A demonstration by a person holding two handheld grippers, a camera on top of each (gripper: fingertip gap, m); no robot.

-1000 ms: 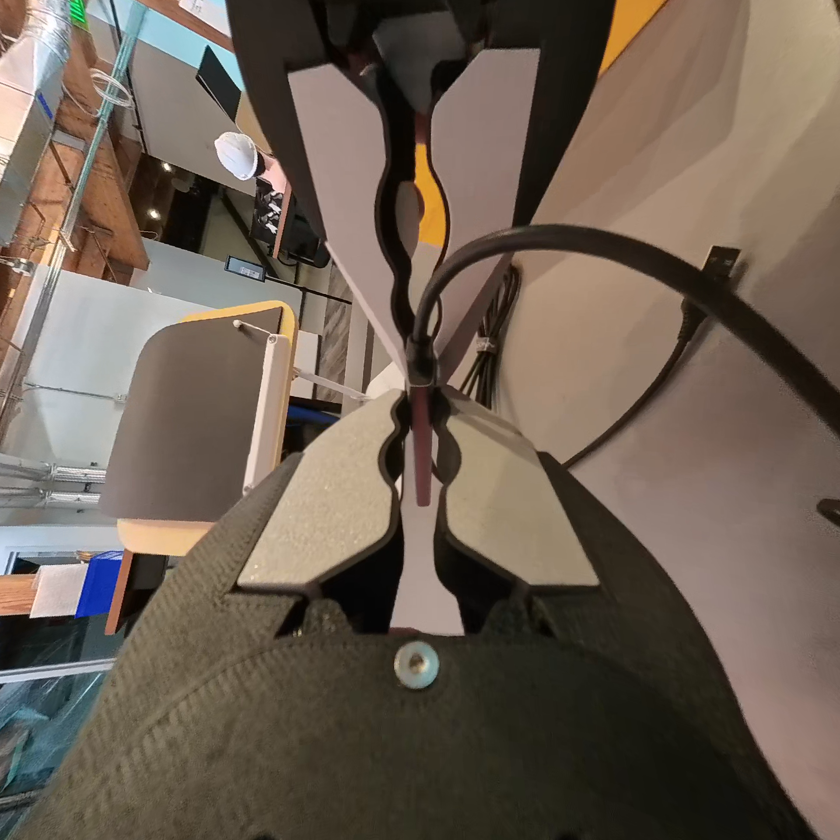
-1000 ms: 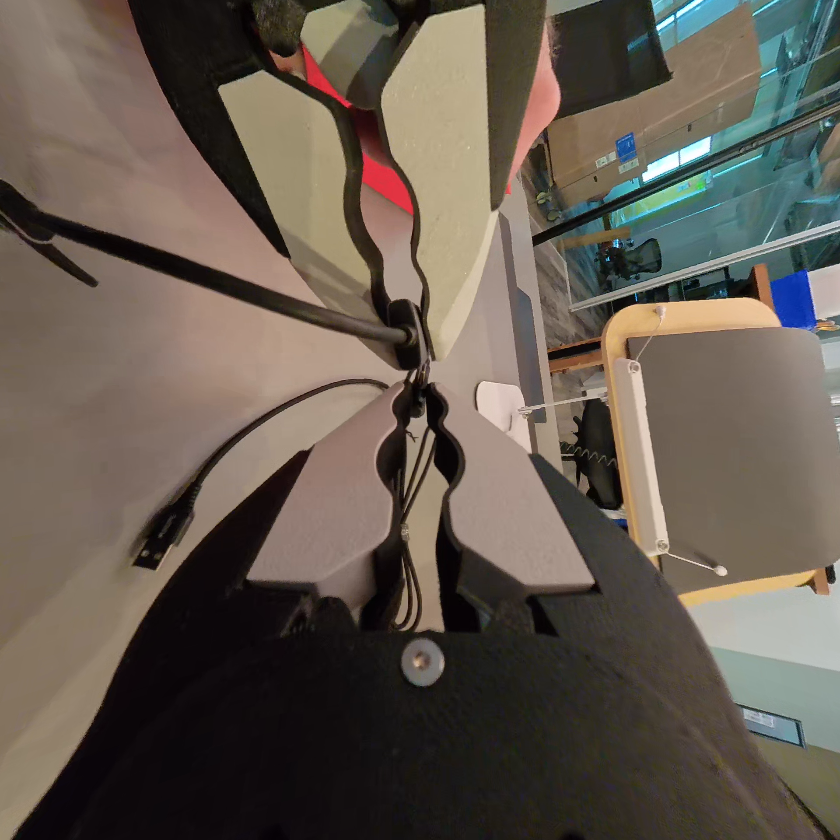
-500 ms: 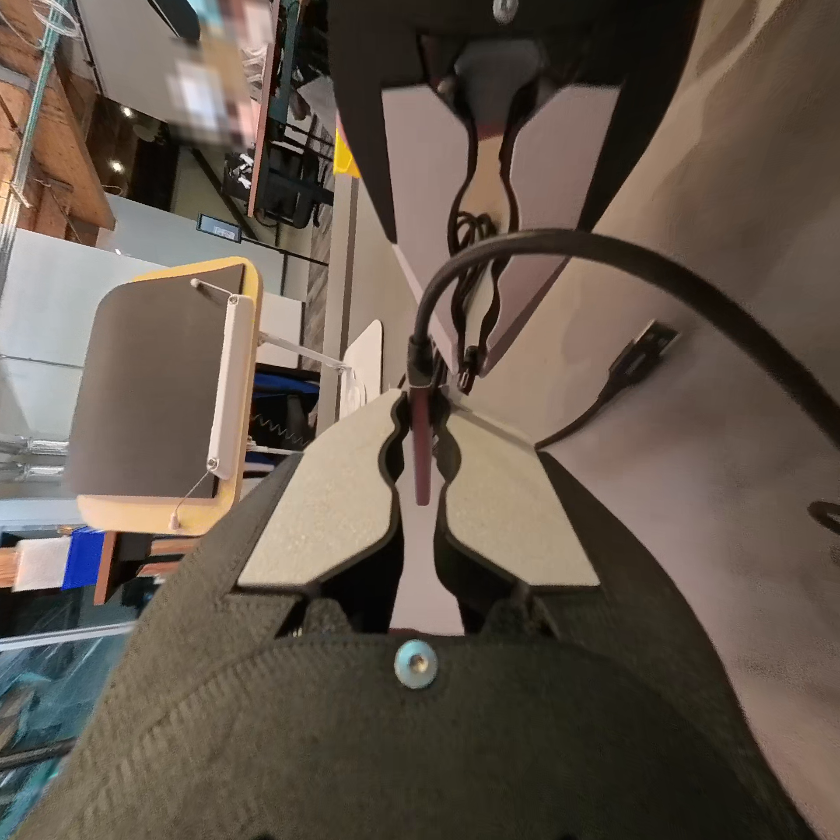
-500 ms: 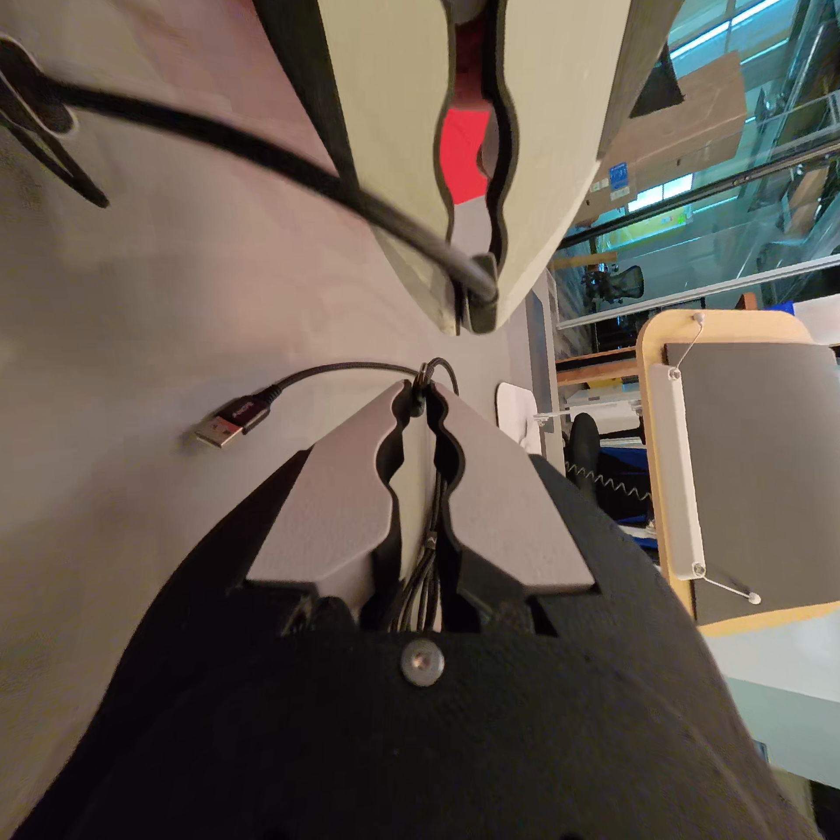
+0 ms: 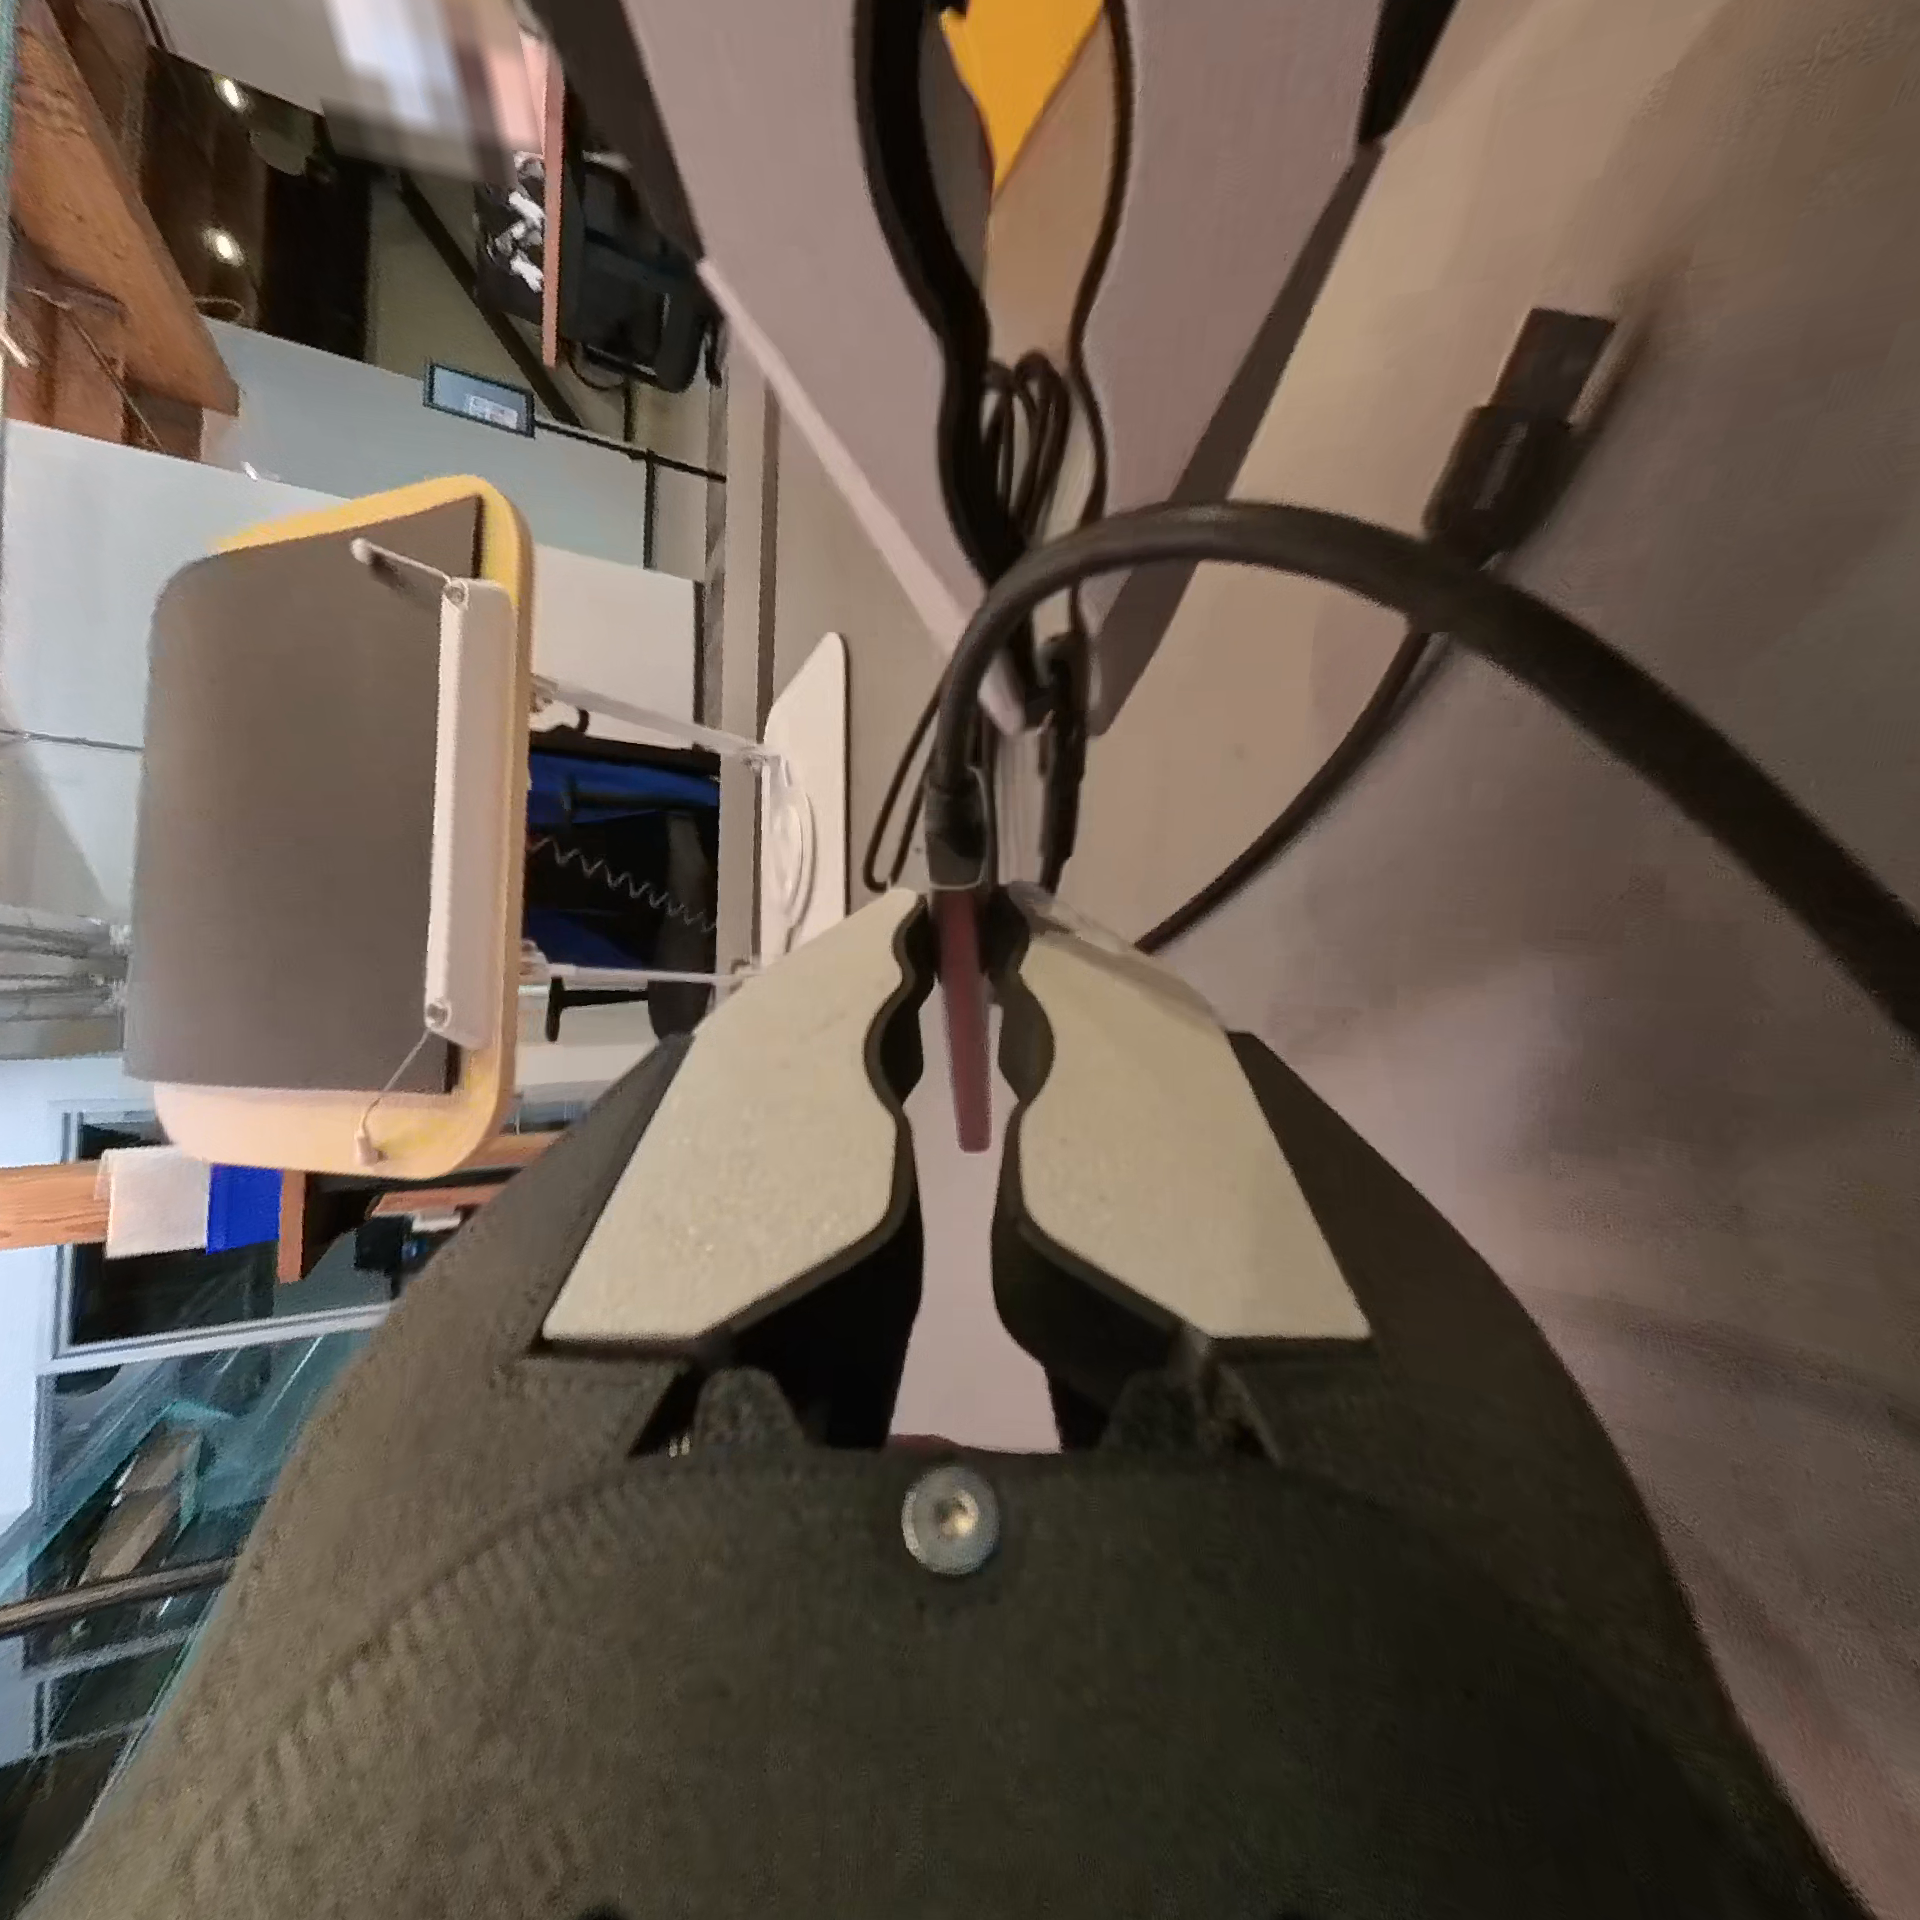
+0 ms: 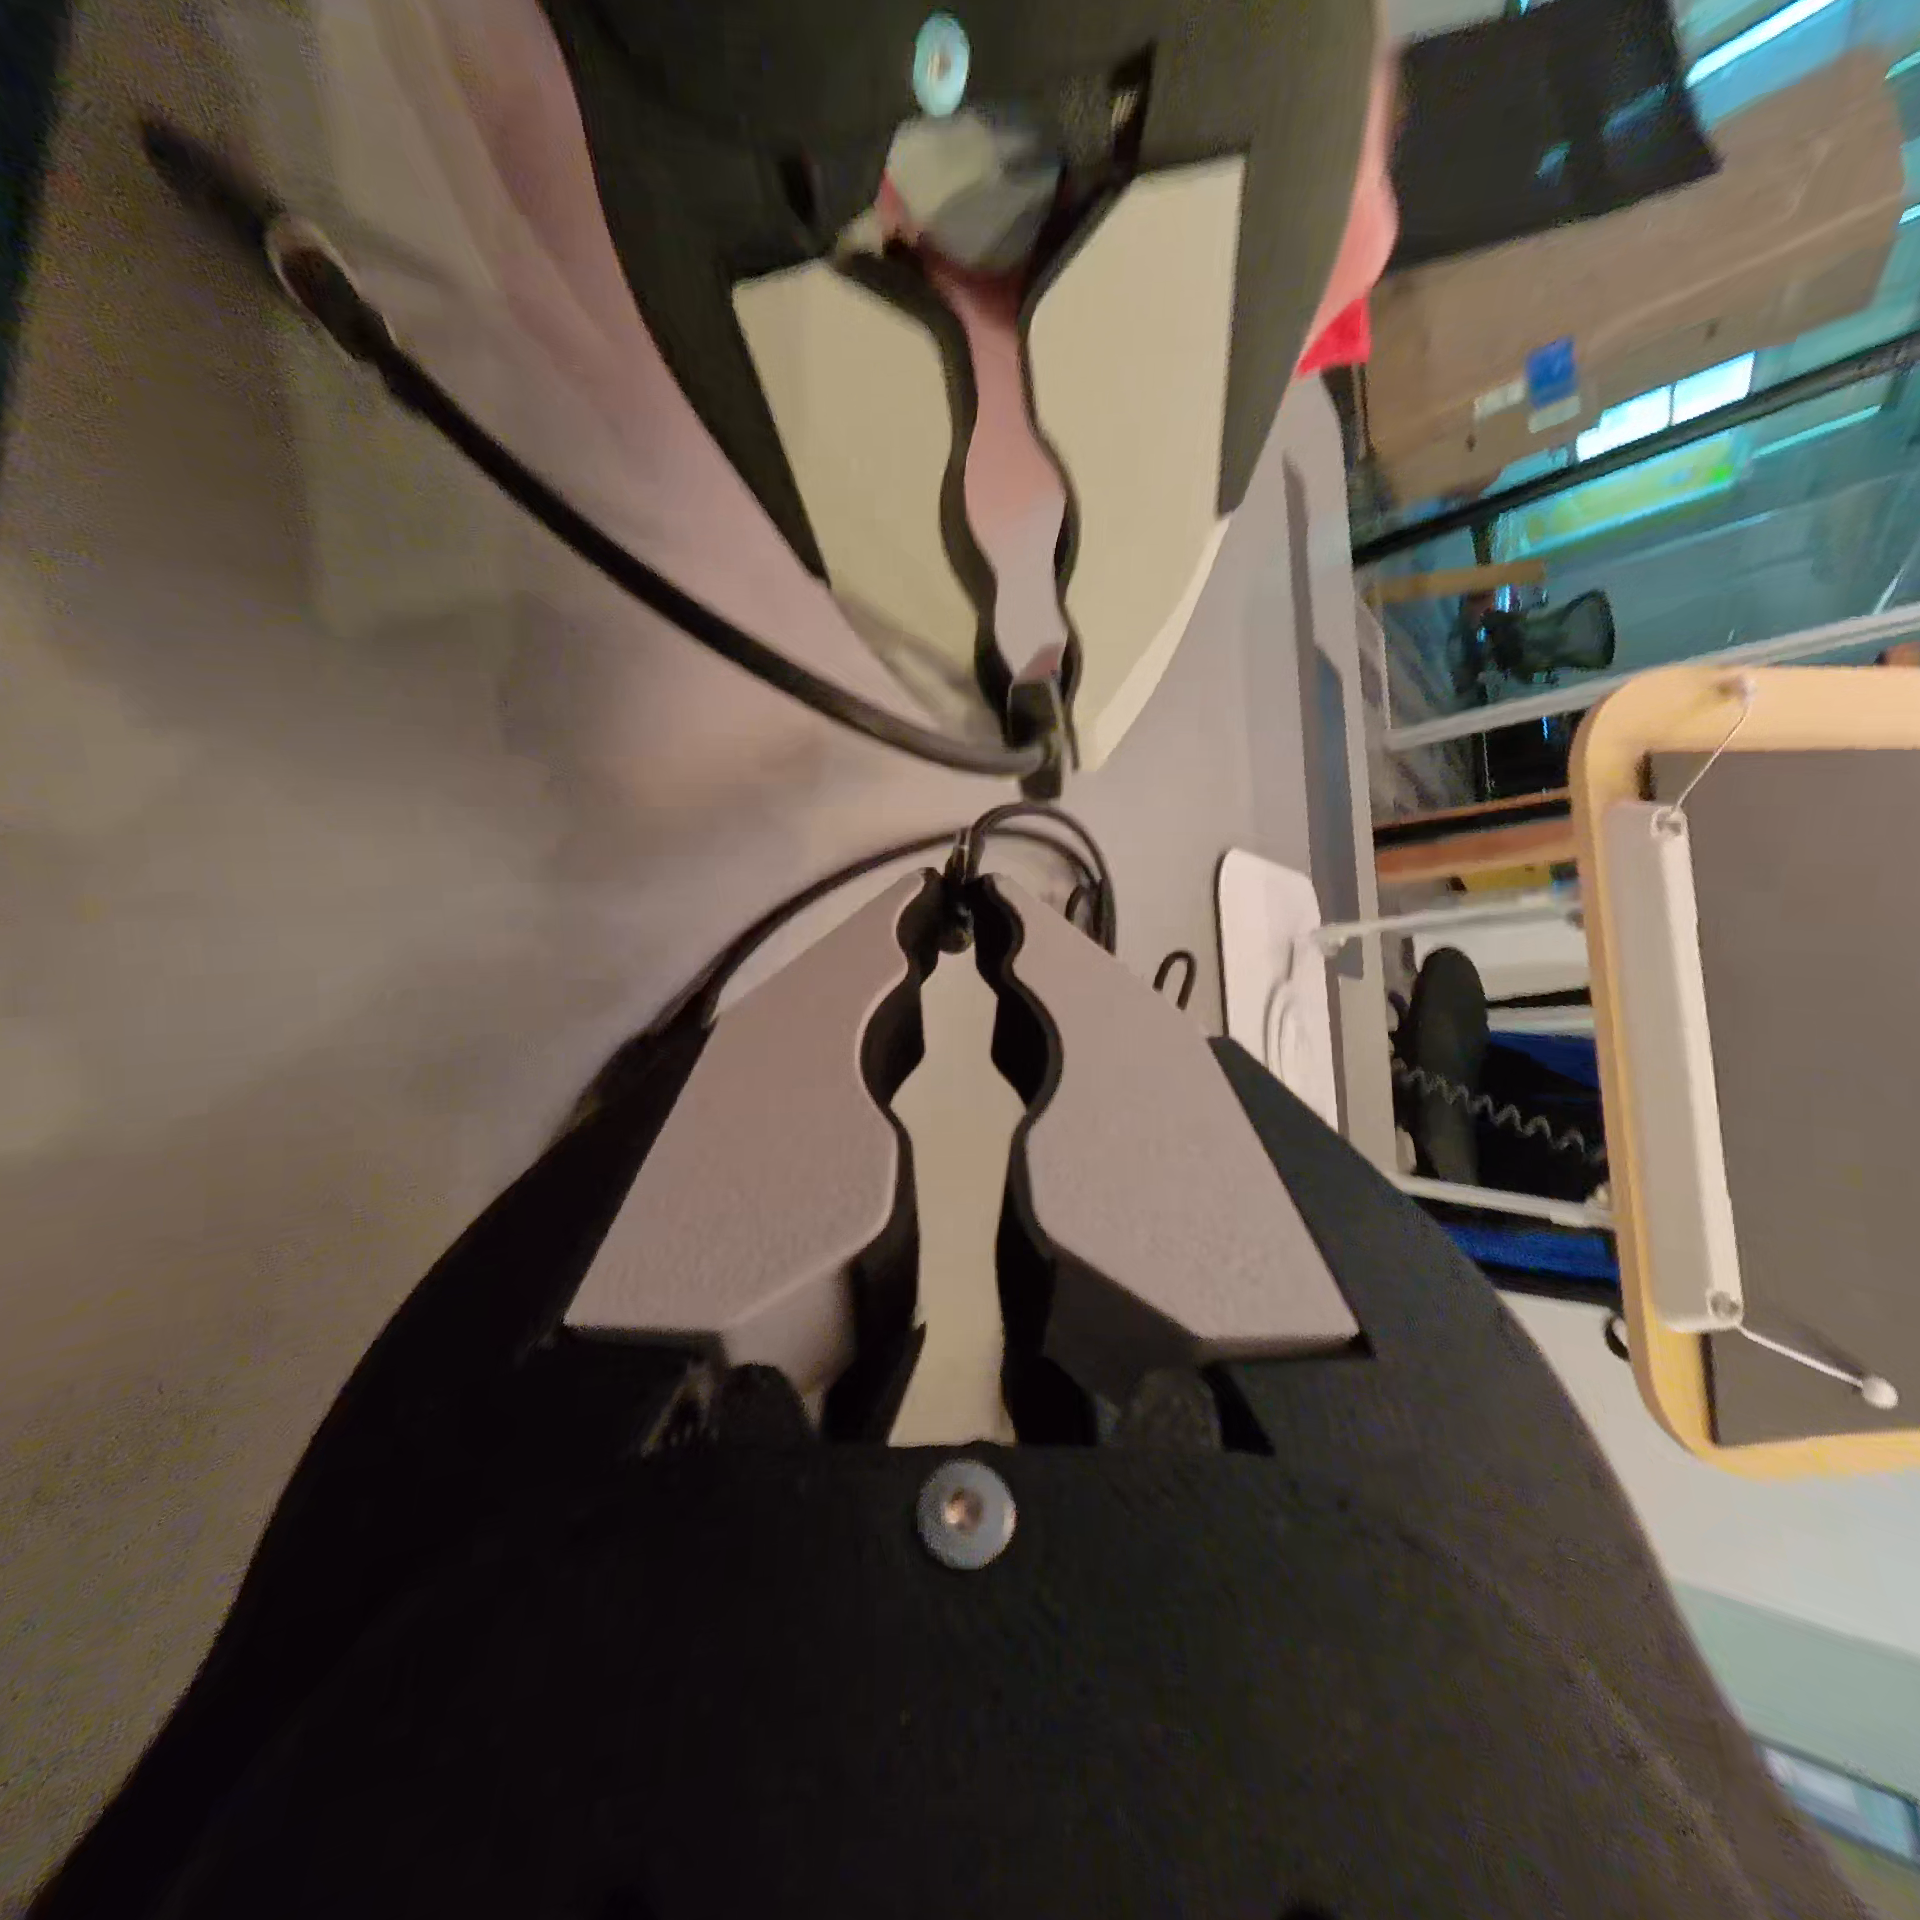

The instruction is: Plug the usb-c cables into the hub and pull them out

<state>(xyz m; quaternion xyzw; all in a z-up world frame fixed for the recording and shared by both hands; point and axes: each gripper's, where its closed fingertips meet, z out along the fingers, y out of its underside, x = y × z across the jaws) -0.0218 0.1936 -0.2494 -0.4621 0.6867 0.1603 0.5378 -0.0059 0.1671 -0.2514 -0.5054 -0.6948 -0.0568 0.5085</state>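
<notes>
My left gripper (image 5: 961, 906) is shut on a thin dark-red hub (image 5: 964, 1039), seen edge-on. The hub's thick black cable (image 5: 1351, 561) leaves its front end and arcs right. My right gripper (image 6: 961, 896) is shut on the small plug of a thin black usb-c cable (image 6: 1039, 823). The two grippers point at each other, tip to tip. In the right wrist view the left gripper (image 6: 1039, 732) holds the hub's end (image 6: 1039, 694) just above the plug, with a small gap between them. The right gripper (image 5: 1049, 717) also shows in the left wrist view.
The thin cable's USB-A plug (image 5: 1522, 416) lies on the grey table (image 5: 1610, 1143). A white flat pad (image 6: 1273, 966) sits near the table's far edge. A chair with a dark pad and wooden rim (image 6: 1818, 1039) stands beyond it.
One second ago the plug and hub end were touching. The grippers then drew apart and shifted sideways. Now they are lined up again, close but not touching.
</notes>
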